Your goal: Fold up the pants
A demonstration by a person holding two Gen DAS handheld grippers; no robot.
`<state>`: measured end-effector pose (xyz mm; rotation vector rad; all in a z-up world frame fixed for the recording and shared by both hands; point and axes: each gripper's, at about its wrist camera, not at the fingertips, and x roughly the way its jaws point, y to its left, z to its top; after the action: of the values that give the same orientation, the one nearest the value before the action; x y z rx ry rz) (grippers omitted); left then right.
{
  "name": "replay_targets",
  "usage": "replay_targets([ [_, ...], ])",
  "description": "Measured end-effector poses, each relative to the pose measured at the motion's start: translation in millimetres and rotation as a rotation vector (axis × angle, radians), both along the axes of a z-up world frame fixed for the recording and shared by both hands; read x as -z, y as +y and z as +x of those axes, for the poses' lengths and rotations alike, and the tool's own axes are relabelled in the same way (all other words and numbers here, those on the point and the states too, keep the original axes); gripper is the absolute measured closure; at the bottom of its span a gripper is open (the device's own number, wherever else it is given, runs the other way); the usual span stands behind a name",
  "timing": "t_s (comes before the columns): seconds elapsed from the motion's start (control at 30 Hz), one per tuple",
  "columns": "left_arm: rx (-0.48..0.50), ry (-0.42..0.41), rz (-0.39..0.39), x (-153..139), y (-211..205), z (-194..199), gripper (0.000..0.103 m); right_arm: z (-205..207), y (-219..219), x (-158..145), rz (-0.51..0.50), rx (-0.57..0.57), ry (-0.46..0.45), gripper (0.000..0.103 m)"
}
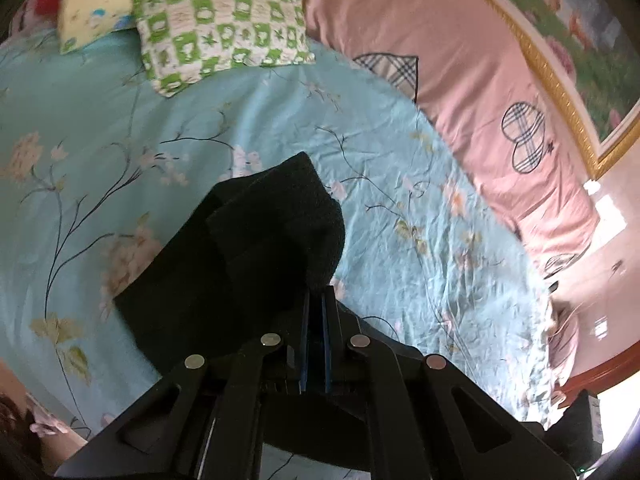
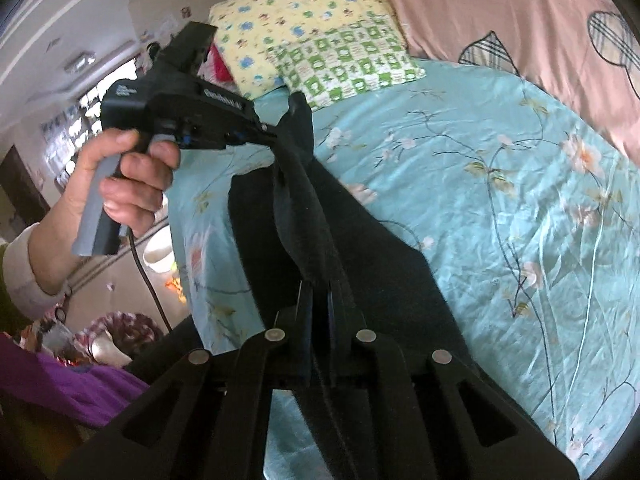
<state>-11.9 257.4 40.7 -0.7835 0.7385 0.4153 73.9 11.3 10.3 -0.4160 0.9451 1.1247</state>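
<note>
Pants, dark, hang between our two tongs above the bed; left tongs pinch one edge, right tongs clamp another, green-checked pillow far beyond

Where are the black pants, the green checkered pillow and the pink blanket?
black pants (image 2: 360, 256), right wrist view, flat middle part.
green checkered pillow (image 1: 220, 28), left wrist view, middle.
pink blanket (image 1: 440, 40), left wrist view, plain patch.

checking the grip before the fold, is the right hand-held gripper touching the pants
Touching. In the right wrist view the right hand-held gripper has its fingers closed on a raised edge of the dark pants, with fabric running between them.
</note>
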Motion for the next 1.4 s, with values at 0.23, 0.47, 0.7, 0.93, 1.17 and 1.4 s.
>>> replay_targets([
  [0.23, -0.046, -0.037, -0.047, 15, 6, -30, 0.100, -19, 7, 3, -0.028, -0.048, -0.021, 0.096],
  [0.47, -0.065, -0.015, -0.095, 41, 8, -57, 0.100, -26, 10, 14, -0.078, -0.063, -0.019, 0.096],
  [0.7, -0.085, 0.008, -0.139, 65, 15, -69, 0.099, -36, 17, 22, -0.134, -0.102, -0.033, 0.096],
  [0.93, -0.077, 0.036, -0.109, 70, 12, -72, 0.091, -32, 21, 28, -0.171, -0.082, -0.026, 0.090],
  [1.17, -0.119, 0.069, -0.083, 64, 18, -86, 0.088, -29, 18, 16, -0.129, -0.029, -0.011, 0.057],
  [1.4, -0.124, 0.064, -0.075, 60, 18, -94, 0.074, -5, 12, -2, -0.022, 0.085, 0.069, 0.057],
])
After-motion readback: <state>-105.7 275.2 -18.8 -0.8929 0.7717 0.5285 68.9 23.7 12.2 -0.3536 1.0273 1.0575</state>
